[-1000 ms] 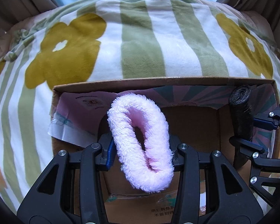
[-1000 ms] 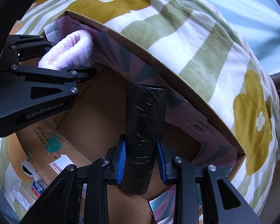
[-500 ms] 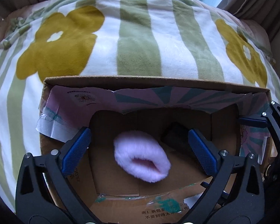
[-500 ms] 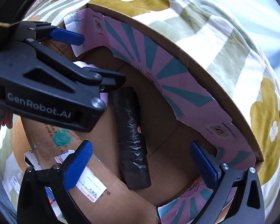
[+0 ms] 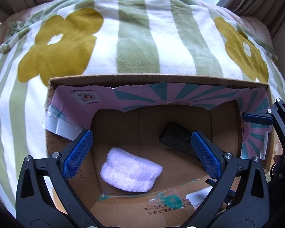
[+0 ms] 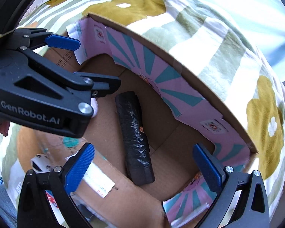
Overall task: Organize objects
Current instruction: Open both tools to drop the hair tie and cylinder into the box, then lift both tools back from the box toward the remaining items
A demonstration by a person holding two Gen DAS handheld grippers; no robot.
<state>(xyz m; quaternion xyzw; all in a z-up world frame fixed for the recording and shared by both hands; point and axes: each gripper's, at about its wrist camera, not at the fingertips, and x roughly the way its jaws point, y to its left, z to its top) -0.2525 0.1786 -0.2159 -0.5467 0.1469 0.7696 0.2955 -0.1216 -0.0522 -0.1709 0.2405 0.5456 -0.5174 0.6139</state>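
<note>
An open cardboard box [image 5: 157, 79] with a pink and teal inner flap sits on a bed. A fluffy pale pink sock [image 5: 131, 171] lies on the box floor at the left. A black plastic roll [image 5: 177, 138] lies on the floor at the right; it also shows in the right wrist view [image 6: 135, 138]. My left gripper [image 5: 140, 153] is open and empty above the sock. My right gripper [image 6: 143, 167] is open and empty above the black roll. The left gripper also shows in the right wrist view [image 6: 89, 66], over the box's left side.
A green and white striped blanket [image 5: 138, 43] with mustard flowers covers the bed around the box. The box's near flap [image 5: 161, 207] carries torn tape and printed text. Curtains hang at the back corners.
Both grippers opened. The pink sock dropped from the left gripper to the box floor and the black roll dropped from the right gripper beside it. Both grippers have drawn back slightly.
</note>
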